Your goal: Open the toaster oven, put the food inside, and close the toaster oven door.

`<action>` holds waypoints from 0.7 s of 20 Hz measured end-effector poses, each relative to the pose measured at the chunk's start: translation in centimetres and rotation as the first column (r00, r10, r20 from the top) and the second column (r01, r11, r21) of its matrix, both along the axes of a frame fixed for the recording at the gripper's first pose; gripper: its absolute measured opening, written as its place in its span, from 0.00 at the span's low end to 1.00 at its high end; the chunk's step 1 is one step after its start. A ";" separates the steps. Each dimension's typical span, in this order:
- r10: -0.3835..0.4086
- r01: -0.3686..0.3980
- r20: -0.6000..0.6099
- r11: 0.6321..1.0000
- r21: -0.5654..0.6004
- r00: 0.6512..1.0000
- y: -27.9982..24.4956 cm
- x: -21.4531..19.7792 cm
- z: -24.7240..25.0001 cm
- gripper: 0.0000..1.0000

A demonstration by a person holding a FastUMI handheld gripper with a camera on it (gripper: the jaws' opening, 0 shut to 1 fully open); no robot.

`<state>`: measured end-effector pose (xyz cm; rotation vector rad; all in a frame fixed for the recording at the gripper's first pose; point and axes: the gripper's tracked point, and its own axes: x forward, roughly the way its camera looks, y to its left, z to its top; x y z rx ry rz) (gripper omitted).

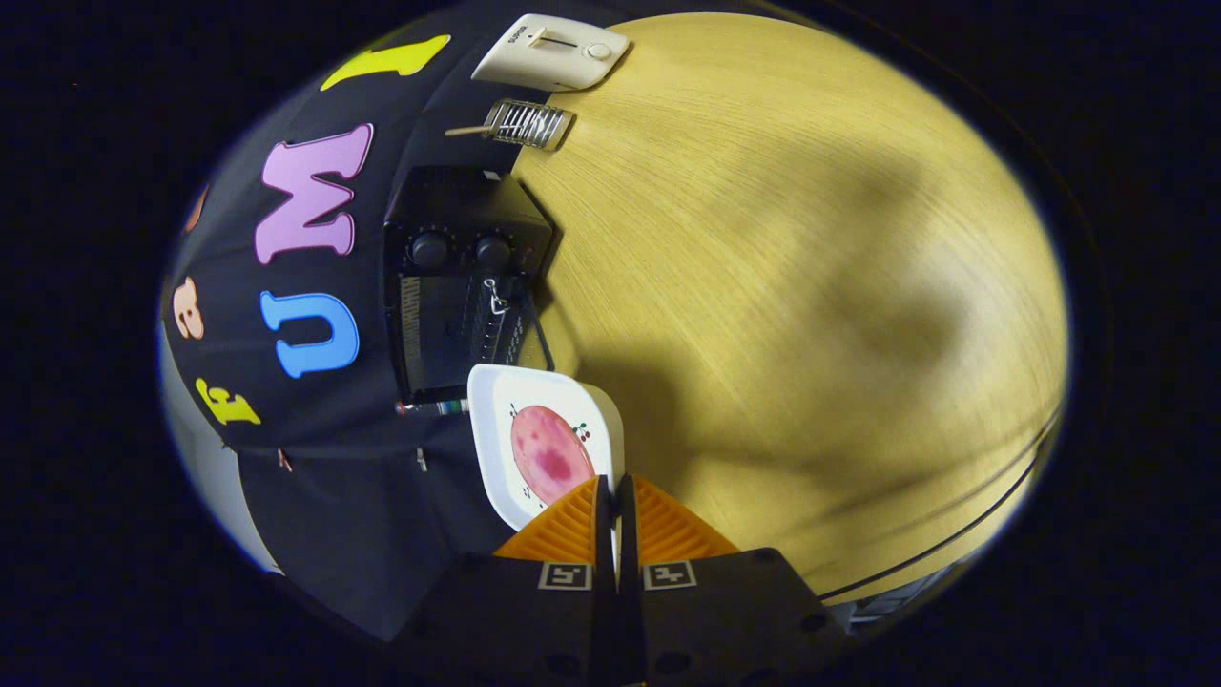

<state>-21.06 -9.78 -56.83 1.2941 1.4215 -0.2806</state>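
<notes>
Toaster oven (465, 286), a boxy black metal unit with two round knobs and a dark glass door, sits beyond the fingers against the booth wall on the pale wood-grain table (782, 267). Camera is rolled, so the whole scene reads sideways. Door looks already dropped open, with a thin wire handle or rack edge showing at its front, but I can't tell that for sure at this angle. Gripper (616, 520) is pinched nearly closed on the near rim of a white square plastic plate (496, 420) with rounded corners; the rim runs into the slit between the ribbed pads, so it reads as held. Plate carries the food (548, 455), a flat round pink slice with a darker blotch, smooth surface, probably a fake ham piece. Plate's far edge is just beside the oven mouth. Step in hand, by my read: carrying the food in. Next move needs the plate kept level and slid straight through the opening without clipping the door or frame, then release. Farther beyond the oven: a small ribbed metal grille (527, 124) with a wooden stick handle, and a cream slot toaster (551, 52).
</notes>
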 end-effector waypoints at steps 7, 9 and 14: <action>-0.222 0.223 0.013 0.975 -0.012 0.975 9.4 8.5 -3.6 0.05; -0.296 0.296 -0.004 0.955 -0.026 0.955 10.9 10.7 -5.3 0.05; -0.467 0.459 -0.057 0.882 -0.109 0.882 12.4 15.4 -8.9 0.05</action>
